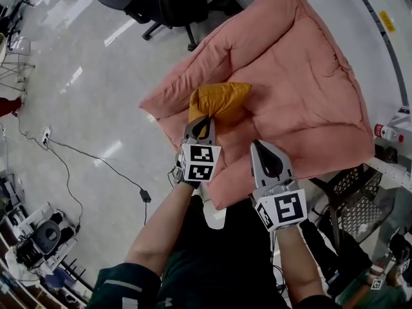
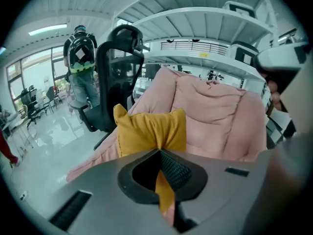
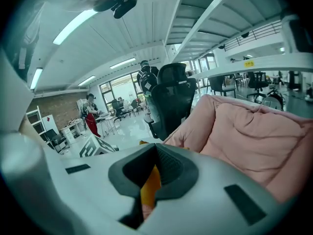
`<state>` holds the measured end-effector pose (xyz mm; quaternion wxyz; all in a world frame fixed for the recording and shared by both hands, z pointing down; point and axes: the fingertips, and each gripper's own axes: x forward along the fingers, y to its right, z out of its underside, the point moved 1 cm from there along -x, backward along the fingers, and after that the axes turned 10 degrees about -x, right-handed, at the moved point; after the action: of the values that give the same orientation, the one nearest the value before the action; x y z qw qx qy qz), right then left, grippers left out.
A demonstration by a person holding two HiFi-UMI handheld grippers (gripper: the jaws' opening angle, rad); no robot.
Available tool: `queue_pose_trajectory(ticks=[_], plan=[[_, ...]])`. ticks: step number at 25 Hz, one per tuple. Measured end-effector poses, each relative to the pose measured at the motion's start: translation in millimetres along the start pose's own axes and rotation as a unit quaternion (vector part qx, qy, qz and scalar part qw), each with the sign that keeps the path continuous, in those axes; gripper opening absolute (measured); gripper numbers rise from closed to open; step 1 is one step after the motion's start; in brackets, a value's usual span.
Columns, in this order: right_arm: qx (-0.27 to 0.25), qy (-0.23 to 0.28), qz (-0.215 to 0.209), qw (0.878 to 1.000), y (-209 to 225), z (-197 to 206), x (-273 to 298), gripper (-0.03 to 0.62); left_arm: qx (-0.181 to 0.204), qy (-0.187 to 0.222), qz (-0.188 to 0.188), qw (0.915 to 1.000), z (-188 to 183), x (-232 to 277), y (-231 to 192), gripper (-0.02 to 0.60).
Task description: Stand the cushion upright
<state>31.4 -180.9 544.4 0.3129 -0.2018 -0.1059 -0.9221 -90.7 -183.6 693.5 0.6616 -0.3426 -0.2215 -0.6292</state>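
On the pink lounger (image 1: 302, 76), toward its front-left part, the cushion (image 1: 219, 100) is only partly raised. Its near edge is gathered and drawn up off the seat padding, while the far part rests on the lounger.

Task status, as a judgement: lifting is under way and standing is not yet done. What is left is to tip the cushion onto one edge, lean it on the lounger's raised back, and let go.

Grippers:
- The left gripper (image 1: 201, 126) has its jaws pressed tight on a fold of the cushion's near edge — a strip of yellow cloth runs between the ribbed pads.
- The right gripper (image 1: 261, 148) hovers over the lounger's front edge, just beside the cushion and apart from it. Its jaws are drawn together. The sliver of yellow in the slit looks to be the cushion beyond, not a hold.

Materials and shapes:
- Cushion: mustard-yellow woven cloth, soft fill, squarish, with two pointed corners upward in the left gripper view.
- Lounger: dusty-pink quilted fabric, thickly padded, stitched into plump panels with rolled sides — a yielding base for anything stood on it.

Beyond the lounger's far-left corner stands a black office chair (image 1: 174, 5) on a glossy pale floor (image 1: 84, 95).
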Motion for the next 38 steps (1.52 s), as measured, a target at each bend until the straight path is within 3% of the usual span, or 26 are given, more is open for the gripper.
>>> queue_pose_trajectory(ticks=[4, 8, 19, 30, 33, 38], plan=[[0.007, 0.008, 0.01, 1.0, 5.0, -5.7, -14.1, 0.003, 0.047, 0.003, 0.045, 0.9979, -21.2, -7.9, 30.5, 0.008], [0.017, 0.018, 0.033, 0.999, 11.2, -6.5, -28.3, 0.003, 0.098, 0.006, 0.103, 0.9899, -39.8, -8.1, 64.6, 0.008], [0.041, 0.023, 0.068, 0.997, 51.8, 4.5, -56.5, 0.003, 0.195, -0.003, 0.207, 0.9588, -65.9, 25.5, 148.5, 0.008], [0.055, 0.011, 0.087, 0.995, 83.3, 23.0, -63.4, 0.003, 0.289, -0.039, 0.262, 0.92, -58.5, 83.0, 175.5, 0.009], [0.059, 0.009, 0.094, 0.994, 93.9, 27.4, -65.7, 0.003, 0.288, -0.043, 0.265, 0.919, -62.0, 97.6, 176.5, 0.009], [0.066, 0.004, 0.098, 0.993, 107.4, 35.0, -65.9, 0.003, 0.263, -0.043, 0.258, 0.9288, -74.5, 120.9, 176.0, 0.009]])
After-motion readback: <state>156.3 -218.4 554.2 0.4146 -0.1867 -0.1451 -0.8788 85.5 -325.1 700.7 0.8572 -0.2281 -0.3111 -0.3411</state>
